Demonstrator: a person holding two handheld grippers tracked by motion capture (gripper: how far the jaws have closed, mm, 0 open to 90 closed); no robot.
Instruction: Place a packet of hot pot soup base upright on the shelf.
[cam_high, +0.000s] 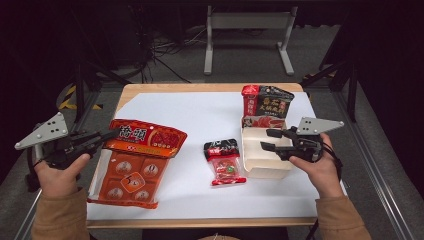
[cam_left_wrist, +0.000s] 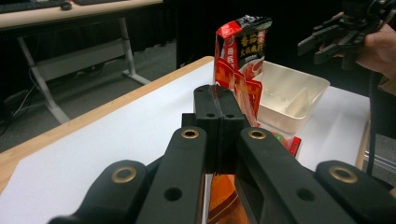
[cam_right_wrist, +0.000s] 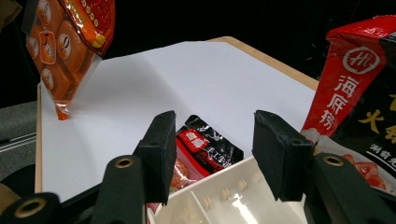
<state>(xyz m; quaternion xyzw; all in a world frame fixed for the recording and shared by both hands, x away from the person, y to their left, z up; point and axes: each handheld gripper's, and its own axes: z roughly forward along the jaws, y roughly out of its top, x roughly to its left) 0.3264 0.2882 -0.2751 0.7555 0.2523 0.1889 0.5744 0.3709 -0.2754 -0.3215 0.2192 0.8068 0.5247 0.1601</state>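
A large orange-red packet (cam_high: 140, 160) lies at the left of the white sheet, its top edge raised. My left gripper (cam_high: 107, 136) is shut on that edge; in the left gripper view the closed jaws (cam_left_wrist: 218, 100) pinch the orange packet (cam_left_wrist: 223, 200). In the right gripper view the orange packet (cam_right_wrist: 65, 42) hangs tilted at the upper left, its lower corner on the sheet. My right gripper (cam_high: 270, 140) hovers open over the white tray (cam_high: 262, 165), nothing between its jaws (cam_right_wrist: 217, 135). A tall red-and-black packet (cam_high: 265, 105) stands at the tray's far end.
A small red-and-black packet (cam_high: 225, 160) lies flat between the orange packet and the tray. The white sheet (cam_high: 200, 115) covers a wooden table with bare room at its far left. A metal stand's legs (cam_high: 247, 40) rise beyond the table.
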